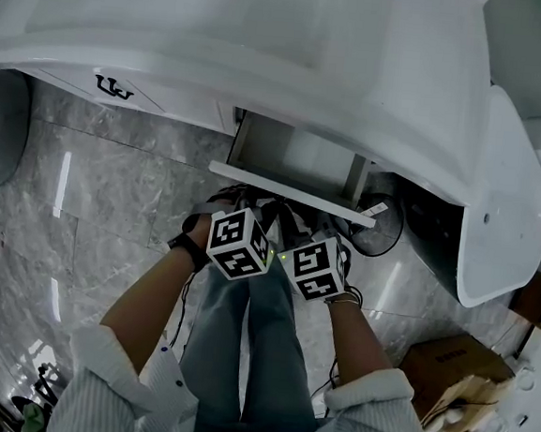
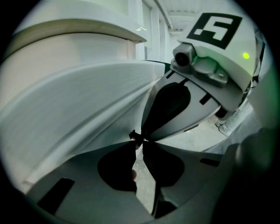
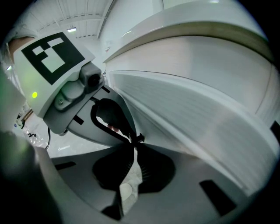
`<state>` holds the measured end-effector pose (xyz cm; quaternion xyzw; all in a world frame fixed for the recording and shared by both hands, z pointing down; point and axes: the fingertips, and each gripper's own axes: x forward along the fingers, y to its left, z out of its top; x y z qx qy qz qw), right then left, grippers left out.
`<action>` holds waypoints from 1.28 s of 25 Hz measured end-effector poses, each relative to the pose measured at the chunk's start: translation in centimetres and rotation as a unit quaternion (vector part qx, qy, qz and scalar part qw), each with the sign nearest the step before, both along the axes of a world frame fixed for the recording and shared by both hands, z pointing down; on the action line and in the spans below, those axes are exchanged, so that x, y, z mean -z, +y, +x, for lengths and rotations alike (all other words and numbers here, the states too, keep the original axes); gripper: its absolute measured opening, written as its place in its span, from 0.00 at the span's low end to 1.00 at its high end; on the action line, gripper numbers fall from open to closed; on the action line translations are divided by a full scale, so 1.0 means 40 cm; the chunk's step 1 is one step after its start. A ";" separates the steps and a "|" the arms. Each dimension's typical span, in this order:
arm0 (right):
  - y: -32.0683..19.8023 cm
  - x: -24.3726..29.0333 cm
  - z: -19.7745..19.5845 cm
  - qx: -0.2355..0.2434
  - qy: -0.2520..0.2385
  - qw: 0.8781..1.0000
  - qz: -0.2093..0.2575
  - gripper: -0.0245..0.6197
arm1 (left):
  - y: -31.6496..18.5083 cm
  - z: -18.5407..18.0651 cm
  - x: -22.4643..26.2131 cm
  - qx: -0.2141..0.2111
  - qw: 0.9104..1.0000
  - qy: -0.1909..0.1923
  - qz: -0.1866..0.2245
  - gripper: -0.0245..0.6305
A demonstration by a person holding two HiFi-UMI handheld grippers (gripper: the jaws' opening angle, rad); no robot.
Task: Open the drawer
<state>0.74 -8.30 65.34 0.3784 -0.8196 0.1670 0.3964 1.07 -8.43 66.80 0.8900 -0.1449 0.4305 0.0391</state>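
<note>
Left gripper [image 2: 139,144]: my jaws pressed together at tips, nothing between. Right gripper [image 3: 133,143]: same, tips closed, empty. Two noses meet tip to tip, just beside white drawer front [image 2: 78,109]; cannot tell if touching it. Head view: left marker cube [image 1: 240,243] and right marker cube [image 1: 315,269] side by side, close under drawer [image 1: 287,189]. Drawer stands partly open below white basin [image 1: 266,50], inner walls showing. Grey marble floor [image 1: 112,197] underneath. Cardboard box [image 1: 448,363] well off to right.
</note>
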 end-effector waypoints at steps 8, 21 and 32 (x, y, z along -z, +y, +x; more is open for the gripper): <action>0.035 -0.002 -0.013 -0.007 0.002 1.000 -0.001 0.08 | 0.035 -0.014 -0.002 0.005 1.000 -0.001 0.001 0.12; 0.073 -0.008 -0.020 -0.016 0.009 1.000 -0.004 0.08 | 0.073 -0.022 -0.009 0.008 1.000 -0.002 -0.002 0.12; 0.102 -0.040 -0.024 -0.048 -0.017 0.999 -0.008 0.08 | 0.096 -0.028 -0.037 0.026 1.000 0.001 -0.006 0.12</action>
